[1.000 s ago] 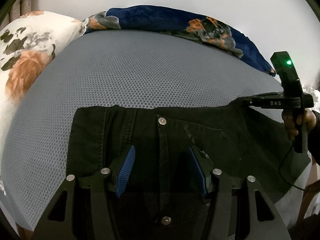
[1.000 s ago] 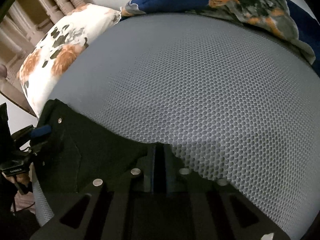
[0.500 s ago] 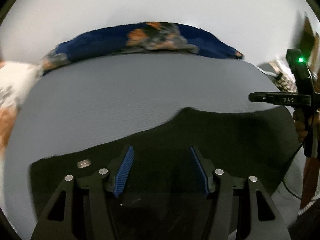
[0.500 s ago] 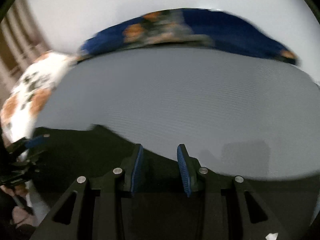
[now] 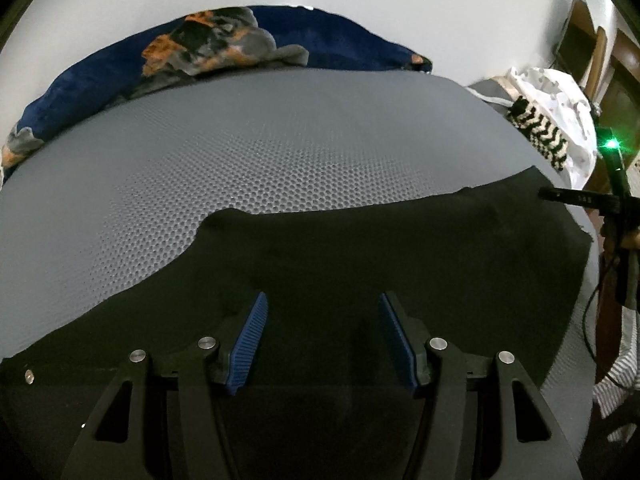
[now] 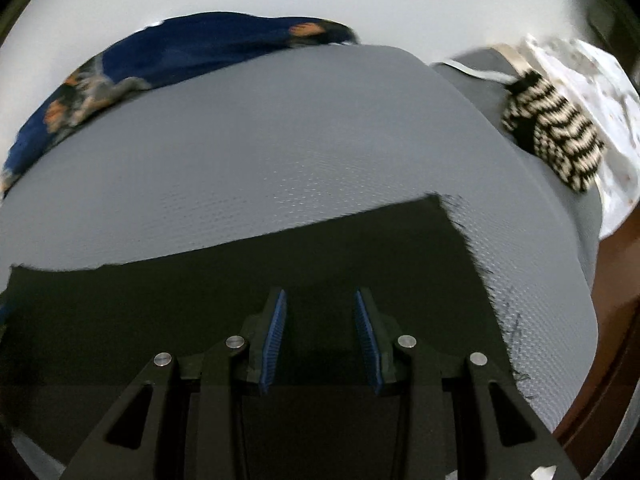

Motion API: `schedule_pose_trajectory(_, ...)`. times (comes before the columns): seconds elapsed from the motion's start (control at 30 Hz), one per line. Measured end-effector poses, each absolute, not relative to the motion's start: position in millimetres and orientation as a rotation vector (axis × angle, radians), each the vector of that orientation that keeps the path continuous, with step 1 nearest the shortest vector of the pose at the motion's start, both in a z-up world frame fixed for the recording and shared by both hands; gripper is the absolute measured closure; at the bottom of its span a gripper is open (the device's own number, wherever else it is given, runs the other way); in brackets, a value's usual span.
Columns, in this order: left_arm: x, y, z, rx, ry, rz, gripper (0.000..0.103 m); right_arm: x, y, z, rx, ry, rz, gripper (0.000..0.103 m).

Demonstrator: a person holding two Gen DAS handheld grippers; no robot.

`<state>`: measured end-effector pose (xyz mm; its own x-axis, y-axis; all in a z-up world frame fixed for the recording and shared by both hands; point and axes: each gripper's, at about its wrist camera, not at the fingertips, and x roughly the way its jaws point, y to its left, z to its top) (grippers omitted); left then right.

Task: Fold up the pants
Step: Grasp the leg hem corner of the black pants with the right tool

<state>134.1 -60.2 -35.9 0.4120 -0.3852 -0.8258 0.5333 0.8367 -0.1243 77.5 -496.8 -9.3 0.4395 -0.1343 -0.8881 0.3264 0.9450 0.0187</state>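
On the bed: black pants [image 5: 360, 264] lie flat.
Left gripper [image 5: 322, 340]: wide, empty.
Right gripper [image 6: 320, 332]: narrower, just opened, empty.
Risk: a one-layer pinch skews the fold.

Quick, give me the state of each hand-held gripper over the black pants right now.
Left hand-held gripper: open, nothing between its pads, black pants below.
Right hand-held gripper: open, its jaws have just been opening, nothing held.

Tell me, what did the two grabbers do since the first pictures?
Both swept sideways along the black pants toward the leg end. The right gripper, shut before, has just been opening; nothing is pinched. The left gripper stayed open. The pants stayed flat on the grey bed.
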Motion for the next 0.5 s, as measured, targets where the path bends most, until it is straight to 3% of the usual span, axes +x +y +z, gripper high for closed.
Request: schedule_pose_trajectory(0.5, 165, -81, -53, 0.188, 1.02, -0.488, 0.043, 110, -533, -26, 0.221, 1.055, -0.3, 0.067)
